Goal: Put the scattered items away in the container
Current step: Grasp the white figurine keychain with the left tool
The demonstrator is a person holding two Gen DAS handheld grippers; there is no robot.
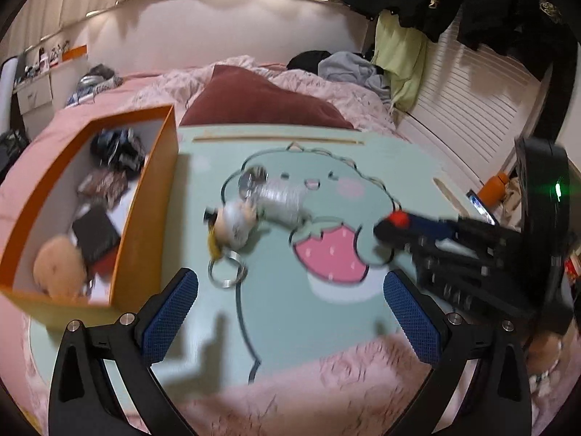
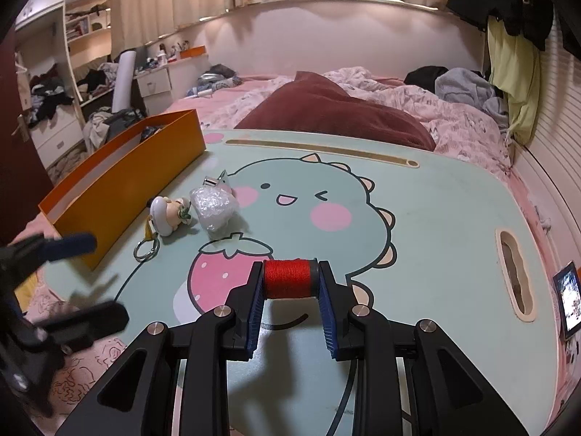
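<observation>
**Warm indoor light, one view smeared, one sharp**

We see both views lit by warm, fairly dim room light from above, with a bright strip glowing along the wall ledge (image 2: 326, 0). The left wrist view is smeared with motion blur: the orange box (image 1: 145, 196) and keychain (image 1: 232, 225) look soft. The right wrist view is crisp. Soft shadows fall on the counter (image 2: 435, 200) toward us. Fisheye bending curves the edges, and the corners go black.
</observation>
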